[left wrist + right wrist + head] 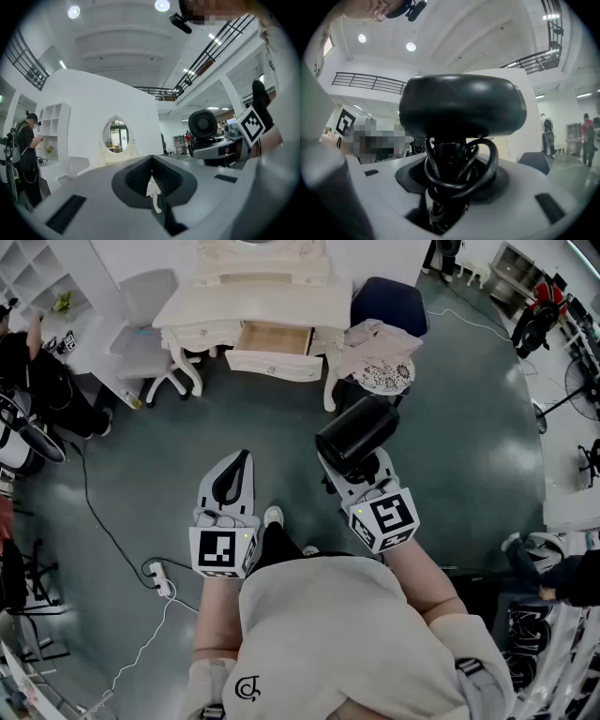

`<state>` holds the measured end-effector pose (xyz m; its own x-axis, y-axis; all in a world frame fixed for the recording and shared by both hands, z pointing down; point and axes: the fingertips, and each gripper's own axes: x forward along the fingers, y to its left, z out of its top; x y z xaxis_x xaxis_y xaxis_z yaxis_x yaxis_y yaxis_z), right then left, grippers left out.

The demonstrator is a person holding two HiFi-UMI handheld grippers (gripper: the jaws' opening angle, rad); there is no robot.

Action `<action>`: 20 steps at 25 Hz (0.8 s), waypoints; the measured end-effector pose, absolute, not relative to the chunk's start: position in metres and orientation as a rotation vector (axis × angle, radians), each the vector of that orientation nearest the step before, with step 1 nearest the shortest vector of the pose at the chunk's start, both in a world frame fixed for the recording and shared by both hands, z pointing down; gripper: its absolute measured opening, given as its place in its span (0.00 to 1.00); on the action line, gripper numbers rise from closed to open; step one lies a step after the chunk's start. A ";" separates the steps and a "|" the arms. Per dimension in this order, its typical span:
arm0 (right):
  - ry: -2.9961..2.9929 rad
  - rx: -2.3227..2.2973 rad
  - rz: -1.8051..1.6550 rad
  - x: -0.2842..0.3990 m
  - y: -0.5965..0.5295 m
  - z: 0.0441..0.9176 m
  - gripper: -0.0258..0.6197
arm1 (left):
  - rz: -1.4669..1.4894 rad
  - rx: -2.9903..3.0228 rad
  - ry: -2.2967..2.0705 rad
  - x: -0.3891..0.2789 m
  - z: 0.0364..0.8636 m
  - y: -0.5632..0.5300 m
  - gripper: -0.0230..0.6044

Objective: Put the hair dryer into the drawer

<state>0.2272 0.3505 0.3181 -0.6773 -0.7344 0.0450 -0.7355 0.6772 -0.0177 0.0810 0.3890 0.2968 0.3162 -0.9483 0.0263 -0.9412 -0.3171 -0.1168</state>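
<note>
Right tool (pixel 354 468) and left tool (pixel 243 461) are held level side by side over the grey-green floor (pixel 450 427). Both point toward a white dressing table (pixel 281 296) that stands well apart from them. A grey chair (pixel 142 329) stands at the table's left and a dark blue chair (pixel 389 298) at its right, with pale cloth (pixel 375 351) heaped near the blue one. One drawer (pixel 274 337) of the table is pulled out, showing a wooden inside. The black hair dryer (pixel 358 430) is well short of that drawer. The right tool is clamped on its handle, and its barrel lies crosswise above the jaws. The left tool carries nothing, its jaws together. The dryer's black cord (pixel 459 171) is looped round the handle between the right jaws.
</note>
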 end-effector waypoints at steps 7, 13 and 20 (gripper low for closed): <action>-2.829 1.268 0.098 0.234 0.346 0.321 0.37 | -0.150 -2.483 1.763 0.091 0.295 0.385 0.06; -2.840 1.267 0.110 0.232 0.344 0.320 0.37 | -0.120 -2.480 1.760 0.088 0.290 0.380 0.06; -2.818 1.272 0.074 0.220 0.325 0.321 0.38 | -0.099 -2.479 1.783 0.066 0.295 0.354 0.06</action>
